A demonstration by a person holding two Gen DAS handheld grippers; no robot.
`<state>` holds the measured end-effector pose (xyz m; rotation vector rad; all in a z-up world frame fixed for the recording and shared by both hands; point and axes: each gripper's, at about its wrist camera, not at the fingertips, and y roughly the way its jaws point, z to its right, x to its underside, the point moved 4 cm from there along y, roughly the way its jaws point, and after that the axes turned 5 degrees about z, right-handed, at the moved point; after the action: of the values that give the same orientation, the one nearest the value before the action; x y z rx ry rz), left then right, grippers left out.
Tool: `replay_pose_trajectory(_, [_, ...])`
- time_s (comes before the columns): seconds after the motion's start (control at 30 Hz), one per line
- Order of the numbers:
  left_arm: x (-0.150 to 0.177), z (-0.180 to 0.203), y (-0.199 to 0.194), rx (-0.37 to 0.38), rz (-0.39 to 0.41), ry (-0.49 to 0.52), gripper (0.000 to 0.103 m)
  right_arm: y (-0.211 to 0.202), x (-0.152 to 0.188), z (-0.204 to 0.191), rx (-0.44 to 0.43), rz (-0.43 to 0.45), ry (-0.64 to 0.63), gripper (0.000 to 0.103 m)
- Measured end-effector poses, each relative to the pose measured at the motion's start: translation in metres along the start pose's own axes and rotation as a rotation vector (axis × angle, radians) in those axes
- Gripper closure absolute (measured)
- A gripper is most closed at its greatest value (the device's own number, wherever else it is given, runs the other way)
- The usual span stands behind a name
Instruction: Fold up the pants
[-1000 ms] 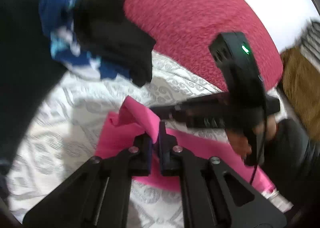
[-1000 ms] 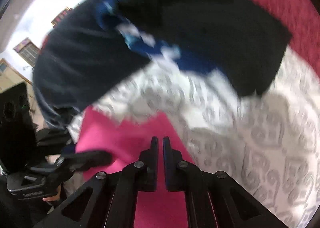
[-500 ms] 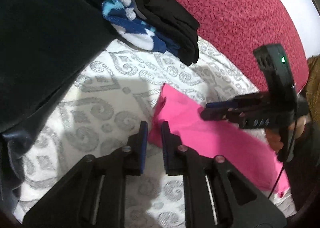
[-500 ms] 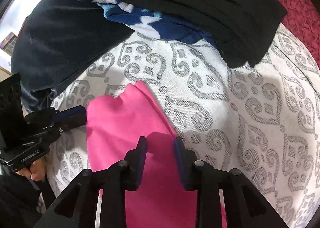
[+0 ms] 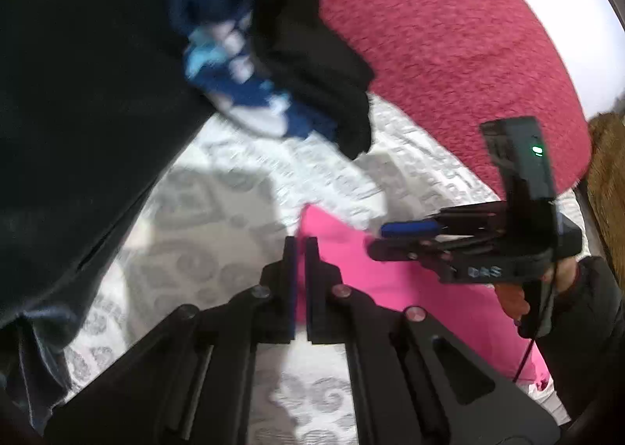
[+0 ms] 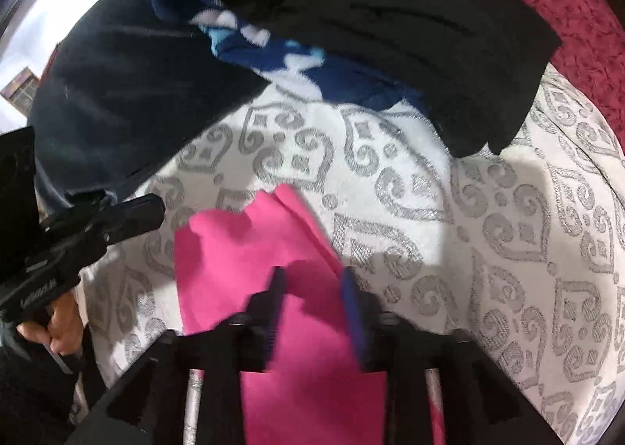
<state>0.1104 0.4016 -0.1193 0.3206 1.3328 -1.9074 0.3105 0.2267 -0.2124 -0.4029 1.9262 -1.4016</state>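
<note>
**A:** Grippers first. What is the left gripper (image 5: 300, 240) doing?

**B:** Its jaws are squeezed tight together. A moment ago it was pinching a corner of the pink pants (image 6: 234, 250) and holding it up. Then it let go. Now it has closed again, and I think it is holding nothing. In the right wrist view its tip sits at the left edge of the frame, just beside the pants and not on them.

**A:** So where are the pants?

**B:** They are lying on the white and grey bedcover (image 6: 508, 250), in the lower middle of both views. The corner that was lifted is down now. One layer of pink lies over another, so a fold looks done. The top edge is still a bit bumpy.

**A:** And the right gripper (image 6: 312, 273)?

**B:** It was shut a moment ago. Now its jaws are opening. The pants are under them and between them, but the pads are not pressing on the cloth.

**A:** What does that mean?

**B:** I think both grippers have let the pants go. The next job is likely a new grab for one more fold.

**A:** Anything else around?

**B:** A pile of dark clothes (image 6: 390, 35) sits at the top of the frame, well apart from the pants.
</note>
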Motion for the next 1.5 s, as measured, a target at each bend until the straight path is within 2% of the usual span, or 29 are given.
replay_pose_trajectory(0.07, [0.006,-0.005,0.008,-0.003,-0.043,-0.015,0.101,0.006,0.001,-0.006,0.000,-0.007,-0.010,0.059])
replay_pose_trajectory(0.1, [0.010,-0.005,0.011,0.005,-0.059,-0.014,0.100,0.010,0.001,-0.010,0.006,-0.009,-0.029,0.063])
replay_pose_trajectory(0.13, [0.012,-0.003,0.014,0.014,-0.071,-0.009,0.098,0.013,0.000,-0.013,0.018,-0.005,-0.044,0.090])
replay_pose_trajectory(0.17, [0.013,0.000,0.017,0.022,-0.079,-0.002,0.097,0.014,-0.001,-0.014,0.034,0.005,-0.056,0.102])
replay_pose_trajectory(0.27, [0.011,0.013,0.025,0.040,-0.073,0.035,0.097,0.010,-0.012,-0.008,0.043,0.079,0.004,0.100])
replay_pose_trajectory(0.4, [0.007,0.029,0.036,0.024,-0.078,0.100,0.097,0.015,-0.014,0.001,0.071,0.045,0.021,0.100])
replay_pose_trajectory(0.53, [0.008,0.041,0.040,0.016,-0.090,0.153,0.095,0.015,-0.010,-0.002,0.060,0.035,0.027,0.098])
replay_pose_trajectory(0.6, [0.010,0.045,0.039,0.015,-0.093,0.170,0.084,0.015,-0.008,-0.005,0.056,0.029,0.023,0.096])
replay_pose_trajectory(0.67, [0.011,0.049,0.032,0.014,-0.077,0.191,0.066,0.014,-0.004,-0.003,0.059,0.015,0.010,0.094])
replay_pose_trajectory(0.77, [0.011,0.053,0.028,0.034,-0.063,0.210,0.054,0.012,0.004,-0.002,0.065,0.005,-0.006,0.093])
replay_pose_trajectory(0.9, [0.013,0.055,0.038,0.017,-0.084,0.222,0.055,0.014,0.007,0.000,0.061,0.006,0.015,0.092])
replay_pose_trajectory(0.93, [0.014,0.055,0.039,0.017,-0.086,0.229,0.066,0.015,0.006,0.000,0.062,0.006,0.015,0.092])
replay_pose_trajectory(0.97, [0.015,0.055,0.041,0.016,-0.090,0.233,0.087,0.016,0.006,-0.001,0.063,0.006,0.013,0.092])
replay_pose_trajectory(1.0, [0.015,0.054,0.043,0.013,-0.099,0.234,0.097,0.016,0.005,-0.001,0.063,0.004,0.011,0.092])
replay_pose_trajectory(1.1, [0.011,0.042,0.033,-0.054,-0.065,0.217,0.096,0.018,0.005,0.000,0.072,0.005,0.009,0.092])
replay_pose_trajectory(1.17, [0.008,0.028,0.022,-0.087,-0.057,0.166,0.096,0.019,0.006,0.000,0.079,0.007,0.004,0.092])
replay_pose_trajectory(1.23, [0.005,0.002,0.010,-0.219,-0.028,0.144,0.096,0.021,0.004,-0.001,0.095,0.011,-0.002,0.091])
replay_pose_trajectory(1.27, [0.005,-0.007,0.008,-0.250,-0.030,0.138,0.096,0.022,0.002,-0.002,0.104,0.013,-0.001,0.091])
replay_pose_trajectory(1.33, [0.005,-0.021,0.006,-0.247,-0.039,0.088,0.096,0.024,-0.001,-0.004,0.125,0.018,0.003,0.091])
replay_pose_trajectory(1.43, [0.007,-0.024,0.002,-0.170,-0.046,0.033,0.095,0.017,-0.002,-0.008,0.141,0.038,0.002,0.091])
replay_pose_trajectory(1.5, [0.010,-0.014,0.006,-0.121,-0.071,0.044,0.074,0.011,0.000,-0.013,0.120,0.041,-0.004,0.091])
